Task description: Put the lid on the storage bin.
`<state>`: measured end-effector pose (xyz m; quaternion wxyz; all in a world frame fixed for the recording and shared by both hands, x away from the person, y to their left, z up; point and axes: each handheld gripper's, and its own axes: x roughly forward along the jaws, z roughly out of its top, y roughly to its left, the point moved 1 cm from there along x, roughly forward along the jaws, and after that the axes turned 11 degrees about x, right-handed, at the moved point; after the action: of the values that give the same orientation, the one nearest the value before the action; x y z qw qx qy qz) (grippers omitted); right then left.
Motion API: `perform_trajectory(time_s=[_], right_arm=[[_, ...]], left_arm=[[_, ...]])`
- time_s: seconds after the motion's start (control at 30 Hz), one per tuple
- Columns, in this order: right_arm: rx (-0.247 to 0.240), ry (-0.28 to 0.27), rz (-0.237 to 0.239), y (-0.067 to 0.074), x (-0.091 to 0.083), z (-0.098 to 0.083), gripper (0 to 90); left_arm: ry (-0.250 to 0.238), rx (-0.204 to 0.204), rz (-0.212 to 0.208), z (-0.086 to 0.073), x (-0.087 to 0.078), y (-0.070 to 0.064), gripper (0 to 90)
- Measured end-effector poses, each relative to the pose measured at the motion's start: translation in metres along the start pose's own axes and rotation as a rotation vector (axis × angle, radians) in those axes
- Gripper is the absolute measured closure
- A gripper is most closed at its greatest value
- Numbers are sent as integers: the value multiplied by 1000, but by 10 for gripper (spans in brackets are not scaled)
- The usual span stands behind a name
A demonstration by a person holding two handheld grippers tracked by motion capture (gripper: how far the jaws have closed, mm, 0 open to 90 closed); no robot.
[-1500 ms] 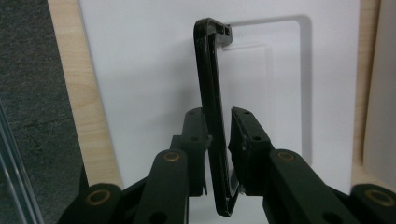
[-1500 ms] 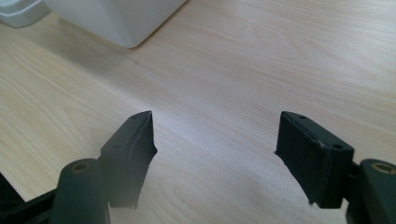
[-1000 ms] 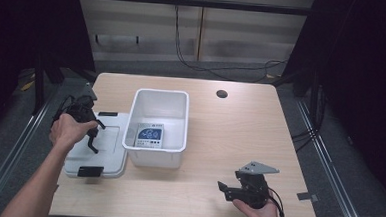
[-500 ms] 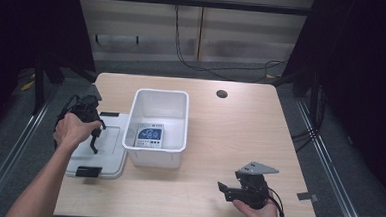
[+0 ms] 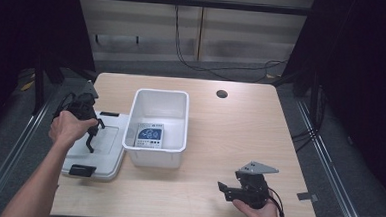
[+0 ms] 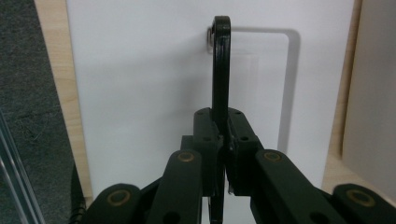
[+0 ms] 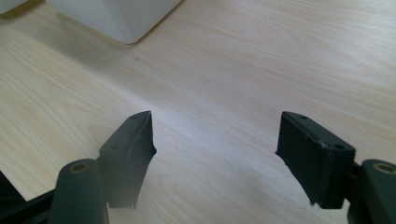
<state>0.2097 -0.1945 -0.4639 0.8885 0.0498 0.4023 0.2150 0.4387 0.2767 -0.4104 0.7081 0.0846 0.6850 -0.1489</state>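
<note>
Thin black hook (image 6: 221, 70), smooth white lid (image 6: 140, 93)

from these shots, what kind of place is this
Probably a lab recording booth: a bare wooden table framed by black curtains, with cables trailing over the grey floor behind it.

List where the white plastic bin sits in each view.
High view: white plastic bin at the table's centre.
Left gripper view: its wall along the right edge.
Right gripper view: its corner at top left.
Shared landmark: light wooden table top.
</note>
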Motion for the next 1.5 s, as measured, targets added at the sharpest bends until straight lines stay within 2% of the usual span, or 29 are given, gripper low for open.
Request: perform_trajectory(time_s=[0.37, 0.5, 0.6, 0.7, 0.83, 0.9, 0.97, 1.13, 1.3, 1.37, 1.5], right_arm=[[0, 2, 0, 0, 0, 0, 266], [2, 3, -2, 0, 1, 0, 266], [6, 6, -2, 0, 0, 0, 265], [4, 4, -2, 0, 1, 0, 265], [4, 4, -2, 0, 1, 0, 265], [5, 5, -3, 0, 1, 0, 265], [4, 6, -2, 0, 1, 0, 265], [5, 6, -1, 0, 1, 0, 265], [3, 7, -1, 0, 1, 0, 264], [4, 7, 1, 0, 1, 0, 263], [6, 8, 1, 0, 1, 0, 263]], left_arm=[[-12, -5, -5, -3, -16, 6, 848], [-21, -27, -8, -5, -22, 9, 848], [-10, 2, -12, -8, -29, 11, 848], [-12, 6, -6, -9, -33, 13, 848], [-23, -3, -13, -10, -39, 14, 848], [-14, 6, -14, -10, -41, 15, 848], [-25, -8, -5, -11, -44, 15, 848], [-34, -2, -10, -12, -51, 15, 848], [-50, -18, -14, -12, -61, 15, 848], [-44, 0, -18, -11, -64, 14, 848], [-45, 4, -21, -10, -68, 13, 848]])
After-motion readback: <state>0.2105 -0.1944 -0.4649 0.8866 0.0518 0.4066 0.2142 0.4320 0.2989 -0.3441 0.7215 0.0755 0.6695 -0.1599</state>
